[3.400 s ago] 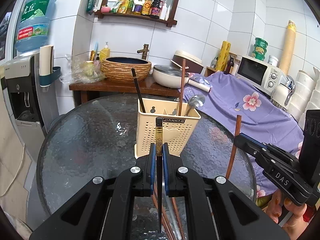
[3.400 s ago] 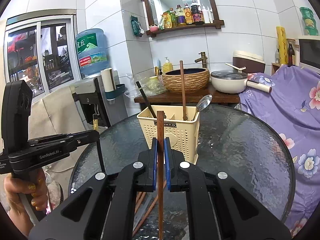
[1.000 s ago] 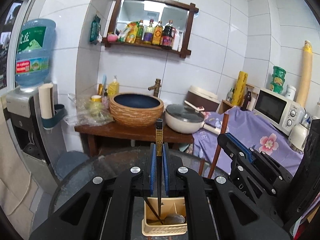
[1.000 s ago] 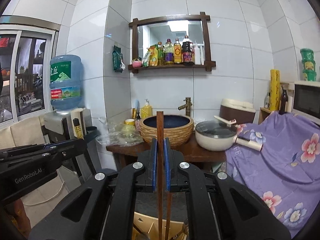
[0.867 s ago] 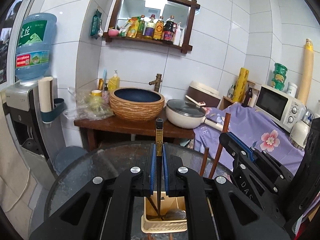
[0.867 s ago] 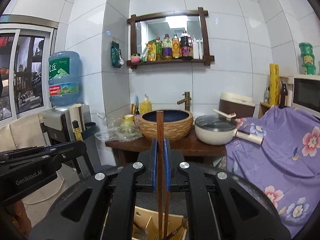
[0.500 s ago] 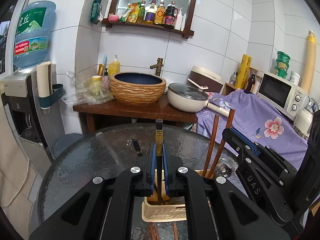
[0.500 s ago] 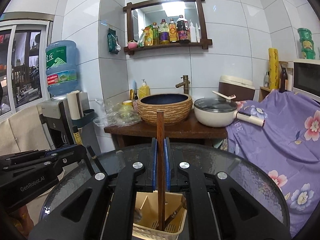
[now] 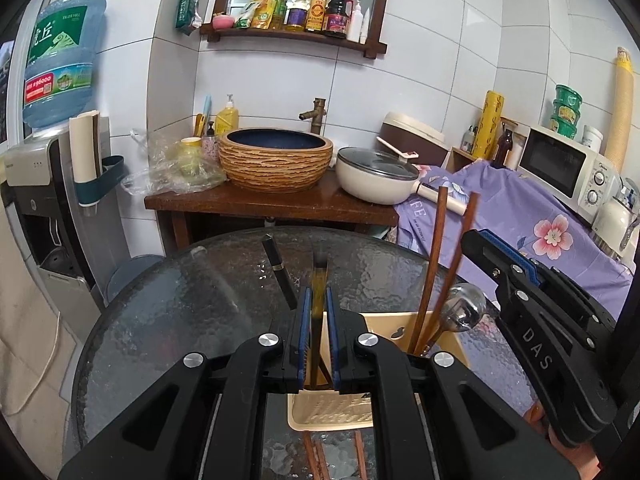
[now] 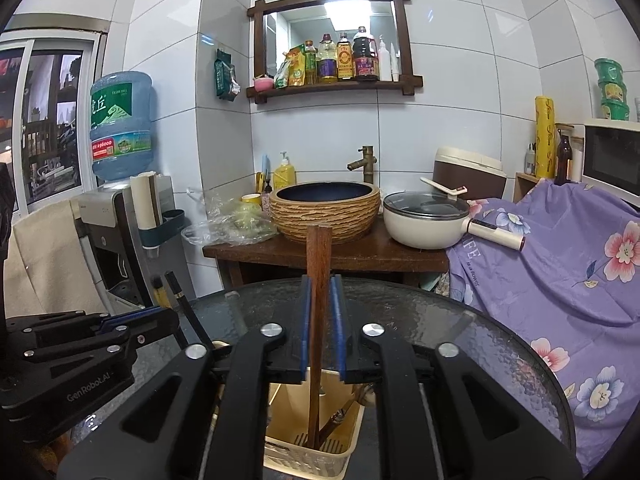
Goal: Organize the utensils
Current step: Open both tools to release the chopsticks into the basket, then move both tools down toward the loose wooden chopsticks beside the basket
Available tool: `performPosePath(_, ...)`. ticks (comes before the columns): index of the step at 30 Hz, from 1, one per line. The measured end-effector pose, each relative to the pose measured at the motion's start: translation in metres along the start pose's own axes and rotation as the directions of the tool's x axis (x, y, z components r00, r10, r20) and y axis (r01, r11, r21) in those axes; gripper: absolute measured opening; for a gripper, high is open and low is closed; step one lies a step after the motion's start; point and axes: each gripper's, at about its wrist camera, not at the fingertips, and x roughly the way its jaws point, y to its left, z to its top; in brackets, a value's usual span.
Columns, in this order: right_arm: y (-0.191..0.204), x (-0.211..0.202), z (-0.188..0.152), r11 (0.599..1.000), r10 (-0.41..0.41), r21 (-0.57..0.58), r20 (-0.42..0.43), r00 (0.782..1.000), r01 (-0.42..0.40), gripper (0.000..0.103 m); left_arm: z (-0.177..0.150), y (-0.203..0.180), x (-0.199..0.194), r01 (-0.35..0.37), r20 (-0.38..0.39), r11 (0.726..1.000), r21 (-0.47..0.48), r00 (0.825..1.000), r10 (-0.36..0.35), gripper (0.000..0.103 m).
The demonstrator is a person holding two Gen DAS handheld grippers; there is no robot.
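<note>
A cream plastic utensil holder (image 9: 332, 412) stands on the round glass table (image 9: 192, 312); it also shows in the right wrist view (image 10: 304, 452). My left gripper (image 9: 319, 300) is above it, jaws slightly apart, with a blurred dark gold-banded chopstick (image 9: 319, 280) between them, its tip in the holder. My right gripper (image 10: 320, 292) is above the holder, jaws slightly apart around a brown wooden chopstick (image 10: 318, 264) whose tip rests inside. Two brown chopsticks (image 9: 434, 264), a metal spoon (image 9: 464, 308) and another dark chopstick (image 9: 280, 272) stand in the holder.
More chopsticks (image 9: 316, 456) lie on the glass in front of the holder. Behind the table stand a wooden stand (image 9: 272, 204) with a woven basin (image 9: 275, 158) and a white pot (image 9: 376, 176). A purple flowered cloth (image 9: 520, 216) and a microwave (image 9: 564, 168) are right, a water dispenser (image 9: 44, 160) left.
Both grippers lowered their chopsticks into the holder. Both pairs of jaws have now parted slightly, and the dark chopstick in the left one is blurred, slipping downward.
</note>
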Motion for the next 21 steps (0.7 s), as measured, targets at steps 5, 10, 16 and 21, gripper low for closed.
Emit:
performPosePath(5,-0.007,-0.029,0.001,1.000,0.010,0.022,0.067,0.998,-0.012,0.056,-0.002,-0.001,-0.027,0.016,0.059,1.000,0.025,0.998,-0.017,0.045)
performPosePath(10,-0.012,-0.061,-0.008,0.998,0.045,0.047,0.048,0.998,-0.047,0.062,-0.018,0.010,-0.064,0.020,0.119,1.000,0.015,0.993,-0.021,0.074)
performPosePath(16,0.001,-0.093,-0.048,0.996,0.089,-0.008,-0.037,0.995,-0.089,0.065,-0.060,0.021,-0.072,-0.004,0.046,1.000,0.024,0.999,0.003,0.078)
performPosePath(21,0.013,-0.085,-0.096,0.995,0.084,-0.033,-0.219,0.972,-0.094,0.065,-0.102,0.032,-0.051,-0.019,-0.097,1.000,0.016,0.995,0.020,0.076)
